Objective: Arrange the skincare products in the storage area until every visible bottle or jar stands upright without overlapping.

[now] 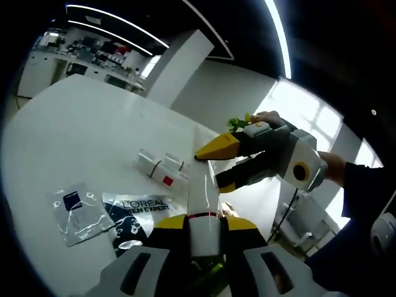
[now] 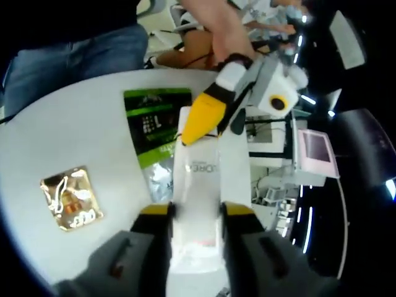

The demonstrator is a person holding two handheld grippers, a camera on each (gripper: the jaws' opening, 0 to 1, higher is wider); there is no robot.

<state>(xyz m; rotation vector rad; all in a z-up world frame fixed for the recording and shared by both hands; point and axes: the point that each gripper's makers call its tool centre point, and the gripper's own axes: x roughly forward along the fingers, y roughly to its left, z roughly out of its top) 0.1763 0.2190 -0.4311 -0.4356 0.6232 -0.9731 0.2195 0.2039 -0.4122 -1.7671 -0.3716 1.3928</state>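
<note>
Tube (image 2: 201, 185) lies lengthwise between both tools, each clamping one end.

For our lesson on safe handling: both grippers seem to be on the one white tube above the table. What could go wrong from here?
1. The left gripper and the right gripper both appear to clamp the long white plastic tube; pulling apart may bend or squeeze it.
2. Released here, it could fall flat onto the green-and-black foil sachet, overlapping it.

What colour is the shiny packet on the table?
Gold; the packet shows best in the right gripper view.
</note>
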